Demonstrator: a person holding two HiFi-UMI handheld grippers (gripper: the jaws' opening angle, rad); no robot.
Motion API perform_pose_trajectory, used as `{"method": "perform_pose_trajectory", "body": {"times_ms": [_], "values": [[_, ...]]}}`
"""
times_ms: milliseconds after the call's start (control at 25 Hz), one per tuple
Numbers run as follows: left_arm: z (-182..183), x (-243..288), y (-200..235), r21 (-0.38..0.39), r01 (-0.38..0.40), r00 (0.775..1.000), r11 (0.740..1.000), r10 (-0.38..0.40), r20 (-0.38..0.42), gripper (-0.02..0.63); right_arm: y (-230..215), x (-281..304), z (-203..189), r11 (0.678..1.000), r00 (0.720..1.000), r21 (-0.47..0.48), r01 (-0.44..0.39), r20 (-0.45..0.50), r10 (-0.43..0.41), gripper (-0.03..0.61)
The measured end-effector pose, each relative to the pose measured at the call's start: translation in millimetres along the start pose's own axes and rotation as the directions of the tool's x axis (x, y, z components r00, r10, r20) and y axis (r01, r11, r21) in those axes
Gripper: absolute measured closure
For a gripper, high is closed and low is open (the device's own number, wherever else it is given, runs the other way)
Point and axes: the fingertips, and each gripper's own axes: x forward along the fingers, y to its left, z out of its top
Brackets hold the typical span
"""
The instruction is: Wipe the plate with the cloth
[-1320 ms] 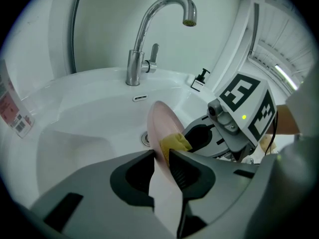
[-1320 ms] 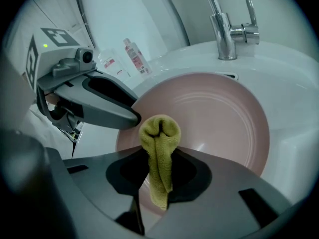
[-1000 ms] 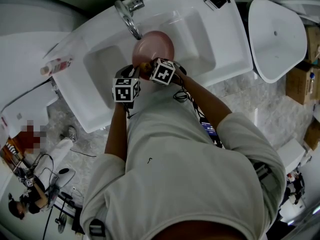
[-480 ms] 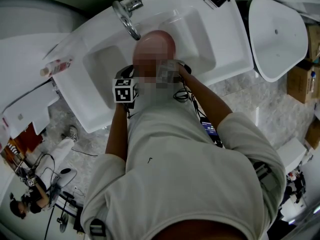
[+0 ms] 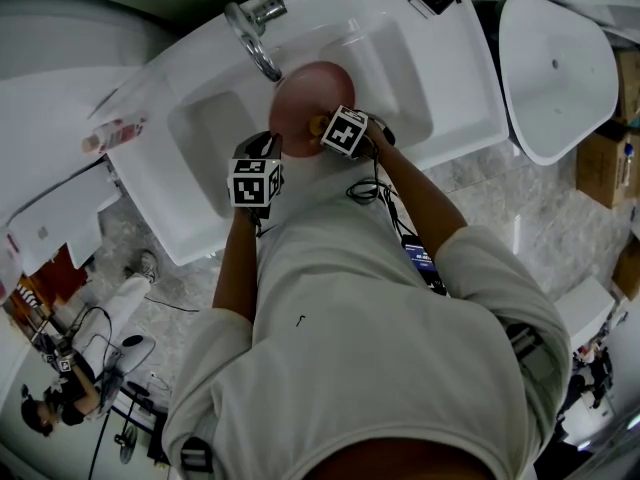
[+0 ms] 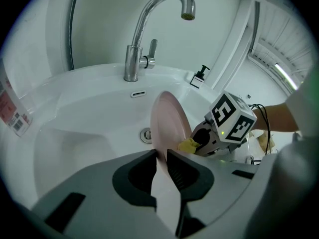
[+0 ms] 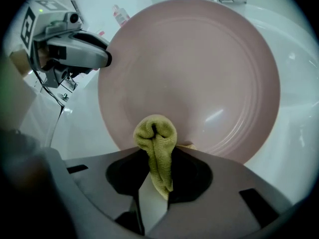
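the left claw (image 6: 160, 156) is clamped on the near rim of the pink plate (image 6: 169, 123) and holds it upright on edge over the white sink (image 6: 89, 118). in the left gripper view the plate shows almost edge-on between the two jaws. the right claw (image 7: 155, 158) is closed on a yellow-green cloth (image 7: 155, 138). the cloth's folded, rounded end sticks out past the jaws and lies at the lower part of the plate's face. it seems to touch the plate there, though the angle does not make the contact sure.

in the head view the plate stands above the basin just in front of the chrome faucet (image 5: 255, 43). both claws are at its near edge, the left one at the plate's left side and the right one towards the middle of its face. the faucet curves up from the back rim of the sink, and the drain (image 6: 145, 135) sits in the basin floor beside the plate. a bottle (image 5: 112, 131) with a red label lies on the ledge to the left of the sink. the person, in a light shirt (image 5: 360, 328), leans over the sink's front edge.
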Motion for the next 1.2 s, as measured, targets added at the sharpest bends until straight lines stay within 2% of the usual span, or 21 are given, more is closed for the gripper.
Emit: {"method": "perform_pose_trajectory", "body": {"times_ms": [240, 360, 480, 600, 800, 1040, 1200], "values": [[-1, 0, -1, 0.002, 0.005, 1.000, 1.000, -0.004, -0.005, 0.534, -38, -12, -1, 0.988, 0.997, 0.134, 0.076, 0.022, -0.080, 0.486], [-1, 0, -2, -0.005, 0.009, 1.000, 1.000, -0.009, -0.004, 0.534, -68, -20, 9, 0.966, 0.984, 0.229, 0.123, 0.098, -0.149, 0.486], [-1, 0, -3, -0.004, 0.014, 1.000, 1.000, -0.014, -0.003, 0.534, -90, -34, 16, 0.943, 0.969, 0.282, 0.178, 0.115, -0.217, 0.486], [0, 0, -3, 0.000, 0.015, 1.000, 1.000, -0.015, -0.002, 0.534, -101, -44, 28, 0.940, 0.958, 0.260, 0.220, 0.122, -0.258, 0.485], [-1, 1, -3, -0.002, 0.018, 1.000, 1.000, -0.018, -0.006, 0.531, -101, -56, 61, 0.949, 0.943, 0.209, 0.235, 0.188, -0.274, 0.485], [1, 1, -2, -0.004, 0.022, 1.000, 1.000, -0.022, -0.002, 0.528, -82, -60, 94, 0.947, 0.918, 0.038, 0.318, 0.237, -0.318, 0.485], [-2, 0, -1, -0.013, 0.025, 1.000, 1.000, -0.025, -0.009, 0.526, -57, -56, 104, 0.952, 0.925, -0.038, 0.304, 0.250, -0.285, 0.485]]}}
